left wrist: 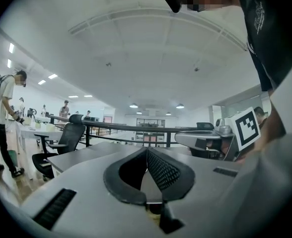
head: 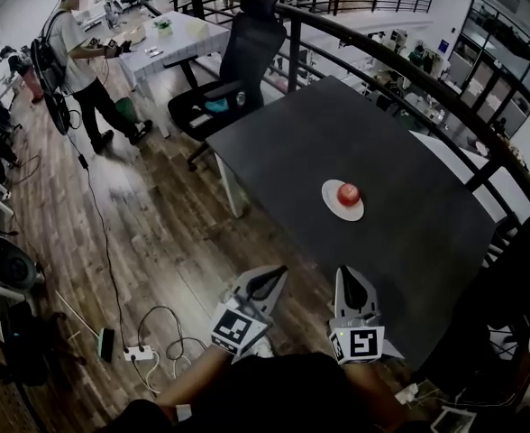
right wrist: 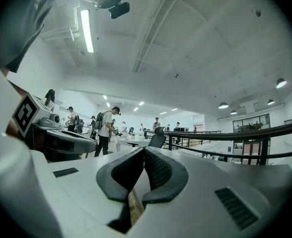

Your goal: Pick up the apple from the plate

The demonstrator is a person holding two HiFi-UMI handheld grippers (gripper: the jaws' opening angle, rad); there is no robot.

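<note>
Dark grey table [head: 373,133], bearing a white plate [head: 332,207], stands on wooden floor [head: 166,242].

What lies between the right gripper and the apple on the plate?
Only bare dark table, as the head view shows: nothing stands between the right gripper and the plate holding the apple.

Left tool [head: 267,281] and right tool [head: 351,283] point level (jaws together).
</note>
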